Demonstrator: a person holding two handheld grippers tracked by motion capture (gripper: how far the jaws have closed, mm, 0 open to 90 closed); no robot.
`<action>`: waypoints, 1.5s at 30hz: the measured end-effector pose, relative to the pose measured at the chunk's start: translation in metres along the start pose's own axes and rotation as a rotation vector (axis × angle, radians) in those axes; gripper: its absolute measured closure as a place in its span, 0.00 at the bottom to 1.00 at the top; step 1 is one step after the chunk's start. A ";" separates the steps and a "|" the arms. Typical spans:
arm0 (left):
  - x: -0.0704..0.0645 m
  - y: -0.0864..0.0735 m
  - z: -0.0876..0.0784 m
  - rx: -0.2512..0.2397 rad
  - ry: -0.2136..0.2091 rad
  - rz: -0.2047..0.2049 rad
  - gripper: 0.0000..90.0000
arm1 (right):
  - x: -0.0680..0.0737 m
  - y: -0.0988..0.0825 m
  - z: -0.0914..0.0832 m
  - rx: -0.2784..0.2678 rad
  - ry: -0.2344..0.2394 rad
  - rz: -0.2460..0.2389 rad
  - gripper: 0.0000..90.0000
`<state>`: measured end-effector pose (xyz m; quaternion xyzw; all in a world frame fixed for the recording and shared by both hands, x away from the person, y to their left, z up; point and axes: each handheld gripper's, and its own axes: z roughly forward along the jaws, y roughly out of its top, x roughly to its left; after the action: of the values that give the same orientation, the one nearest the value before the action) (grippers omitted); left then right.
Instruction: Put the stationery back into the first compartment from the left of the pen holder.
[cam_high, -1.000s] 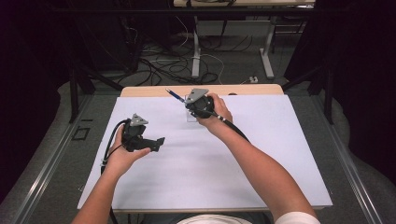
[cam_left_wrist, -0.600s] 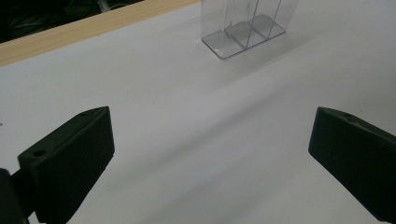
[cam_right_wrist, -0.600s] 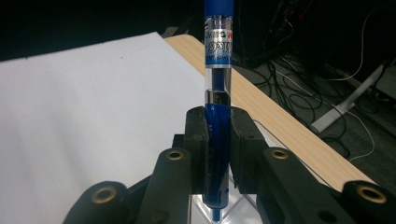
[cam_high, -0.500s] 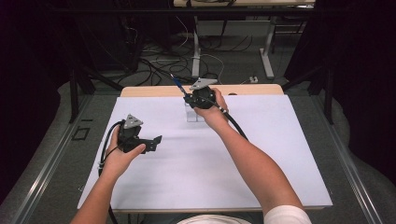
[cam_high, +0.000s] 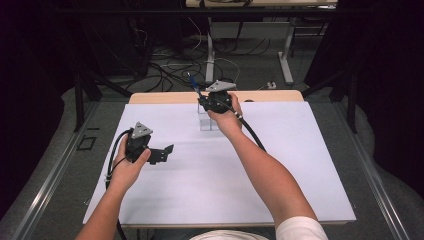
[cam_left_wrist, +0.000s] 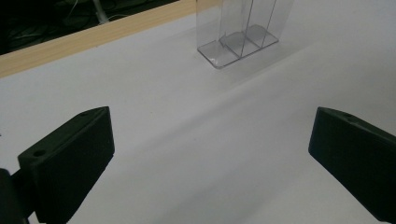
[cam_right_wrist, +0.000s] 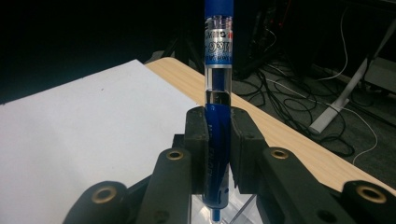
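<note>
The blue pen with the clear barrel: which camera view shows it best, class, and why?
The right gripper view: the blue pen with the clear barrel stands close up, clamped between the right gripper jaws, label visible. The high view shows a small blue stub.

clear holder (cam_high: 205, 118) stands mid-far on white mat (cam_high: 200, 200), near side seemingly open

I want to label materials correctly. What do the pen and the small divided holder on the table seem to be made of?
The pen: likely glossy plastic, blue with a clear section you can see through and a printed label.
The holder: likely clear acrylic or similar hard plastic; the white table cover shows through its thin, shiny walls and dividers.
</note>
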<state>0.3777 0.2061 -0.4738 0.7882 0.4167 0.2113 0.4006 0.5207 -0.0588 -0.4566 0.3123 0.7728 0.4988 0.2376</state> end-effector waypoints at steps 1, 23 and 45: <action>0.000 0.000 0.000 0.002 0.000 -0.004 0.00 | 0.000 0.000 0.001 0.001 -0.004 0.002 0.88; 0.003 -0.002 0.002 0.001 0.001 -0.008 0.00 | -0.003 -0.006 0.022 -0.033 -0.056 0.178 0.88; 0.002 -0.002 0.004 0.008 -0.016 -0.005 0.00 | -0.001 -0.020 0.034 0.046 -0.107 0.189 0.88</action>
<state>0.3805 0.2072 -0.4777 0.7904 0.4163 0.2024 0.4012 0.5401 -0.0444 -0.4880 0.4151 0.7374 0.4838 0.2233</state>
